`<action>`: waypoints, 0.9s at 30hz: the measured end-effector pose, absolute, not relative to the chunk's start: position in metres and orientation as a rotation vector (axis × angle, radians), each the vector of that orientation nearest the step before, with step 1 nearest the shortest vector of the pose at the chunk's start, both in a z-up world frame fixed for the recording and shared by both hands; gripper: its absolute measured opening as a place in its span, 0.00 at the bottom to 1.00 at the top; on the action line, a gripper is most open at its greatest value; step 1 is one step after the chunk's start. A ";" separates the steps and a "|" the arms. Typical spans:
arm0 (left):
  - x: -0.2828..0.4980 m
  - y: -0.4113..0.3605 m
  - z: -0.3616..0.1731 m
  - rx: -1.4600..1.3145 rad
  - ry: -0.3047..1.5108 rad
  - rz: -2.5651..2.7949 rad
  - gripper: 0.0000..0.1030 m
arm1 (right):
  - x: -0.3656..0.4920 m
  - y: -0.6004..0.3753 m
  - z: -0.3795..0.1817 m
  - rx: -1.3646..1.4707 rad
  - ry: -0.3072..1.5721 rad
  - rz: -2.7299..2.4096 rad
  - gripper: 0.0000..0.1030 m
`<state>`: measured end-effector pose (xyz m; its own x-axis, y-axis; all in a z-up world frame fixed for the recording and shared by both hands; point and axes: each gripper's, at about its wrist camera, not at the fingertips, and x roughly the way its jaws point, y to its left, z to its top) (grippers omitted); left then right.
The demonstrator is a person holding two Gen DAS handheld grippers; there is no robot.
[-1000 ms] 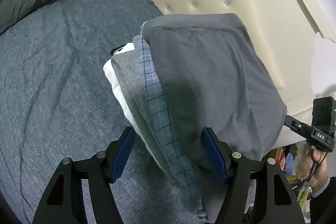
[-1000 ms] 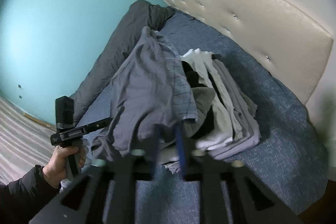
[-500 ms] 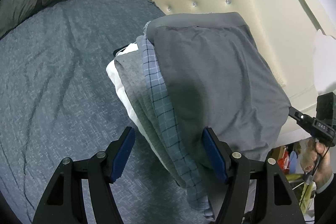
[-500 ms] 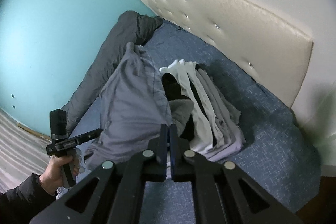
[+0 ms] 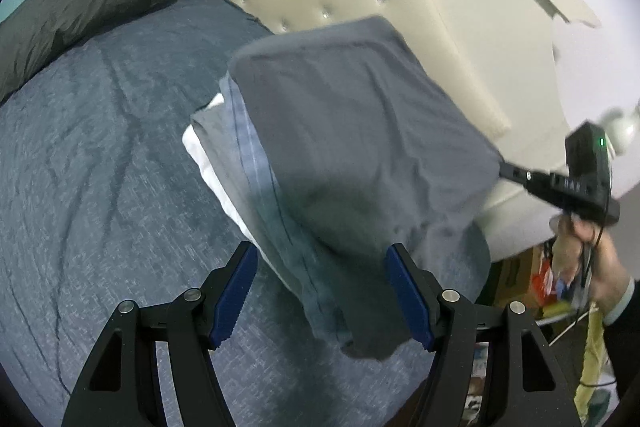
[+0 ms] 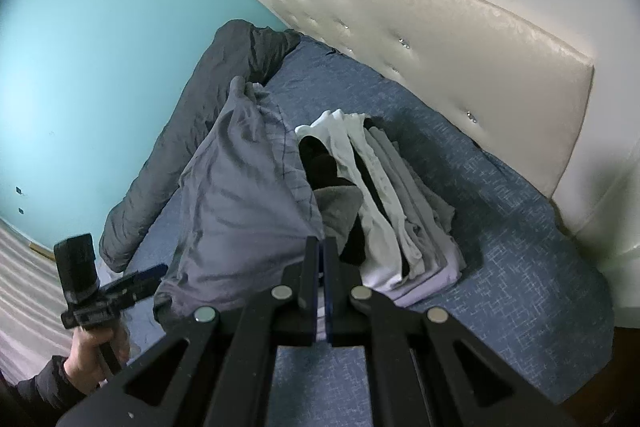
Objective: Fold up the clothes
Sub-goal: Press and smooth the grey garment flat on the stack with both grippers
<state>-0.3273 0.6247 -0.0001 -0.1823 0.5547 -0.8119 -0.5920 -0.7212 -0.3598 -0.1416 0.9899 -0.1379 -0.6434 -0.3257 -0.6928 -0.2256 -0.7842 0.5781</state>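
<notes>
— What has moved since a second ago?

— Raised a little, the grey garment (image 5: pixel 360 155) now hangs stretched above the blue bedspread (image 5: pixel 100 187), and its lower edge sags more between the left gripper's fingers.

— And the biggest things around it?

— That bedspread, the cream tufted headboard (image 6: pixel 440 39), a dark duvet (image 6: pixel 192 131) bunched along the teal wall. Beside the lifted garment lies a stack of folded clothes (image 6: pixel 400 211), white and grey layers.

— The grippers?

— The left gripper (image 5: pixel 324 297) has its blue pads spread wide, cloth drooping between them; I cannot tell whether they touch it. The right gripper (image 6: pixel 320 267) has its fingers pressed together, pinching the garment's corner.
</notes>
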 end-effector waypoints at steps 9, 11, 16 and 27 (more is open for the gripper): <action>-0.321 0.611 -0.007 -1.361 0.044 1.978 0.69 | -0.139 0.989 -0.138 1.297 -1.010 -2.621 0.02; -0.322 0.610 0.000 -1.342 0.028 1.989 0.69 | -0.138 0.989 -0.136 1.286 -1.026 -2.619 0.03; -0.326 0.621 0.007 -1.315 0.004 1.996 0.69 | -0.136 0.983 -0.134 1.290 -1.006 -2.629 0.03; -0.318 0.613 -0.013 -1.378 0.023 1.989 0.69 | -0.131 0.991 -0.133 1.291 -1.017 -2.653 0.04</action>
<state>-0.3183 0.6128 -0.0133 -0.1826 0.5337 -0.8257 -0.5523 -0.7505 -0.3630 -0.1315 0.9910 -0.1334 -0.6575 -0.2876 -0.6964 -0.2519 -0.7872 0.5629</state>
